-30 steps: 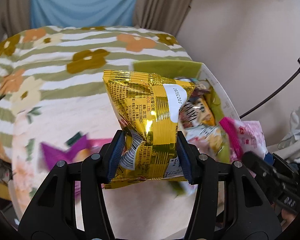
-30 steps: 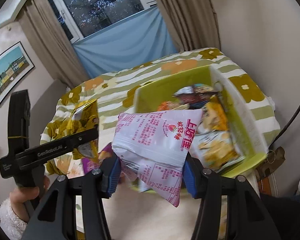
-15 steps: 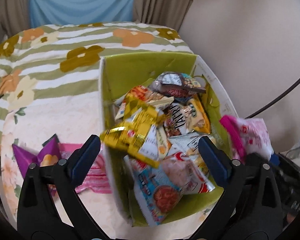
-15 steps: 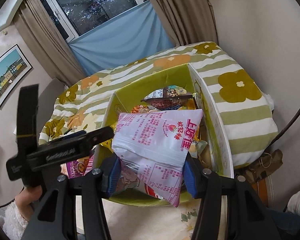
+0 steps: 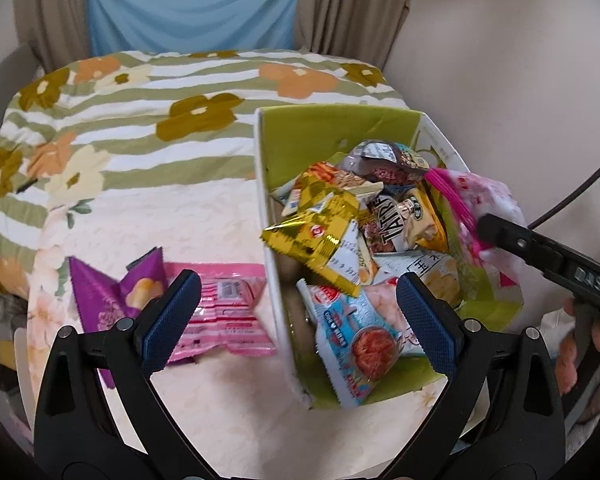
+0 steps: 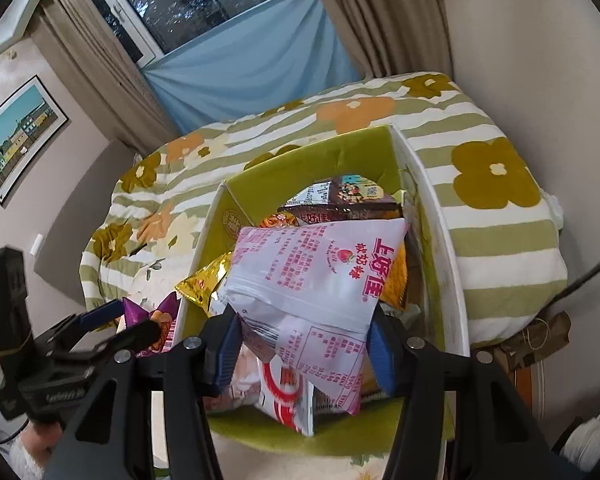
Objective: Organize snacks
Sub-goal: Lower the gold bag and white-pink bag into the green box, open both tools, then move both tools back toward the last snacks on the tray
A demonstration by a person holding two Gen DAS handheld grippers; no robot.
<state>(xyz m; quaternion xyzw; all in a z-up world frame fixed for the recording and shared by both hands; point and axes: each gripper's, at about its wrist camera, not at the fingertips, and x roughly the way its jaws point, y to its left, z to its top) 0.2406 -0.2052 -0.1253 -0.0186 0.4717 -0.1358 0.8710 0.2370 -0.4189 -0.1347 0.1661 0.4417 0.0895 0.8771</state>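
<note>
The big green cardboard box with white edges (image 5: 324, 136) is sitting right of the middle in the left view, and it is getting very full. Snack bags are heaping up inside it, so I think a new bag could slide off the pile and tip over the low front wall.

The right gripper (image 6: 302, 344) is pinching a white and pink plastic snack bag (image 6: 316, 264) and is holding it over the box. I think it is sitting loosely between the pads, so it could slip and land outside.

The shiny gold foil bag (image 5: 320, 236) is lying on top of the pile, poking over the left wall.

The left gripper (image 5: 298, 320) is standing wide apart, holding nothing.

At lower left a pink flat packet (image 5: 224, 312) and a purple pointy packet (image 5: 112, 292) are waiting on the flowery bedspread (image 5: 140, 120).
</note>
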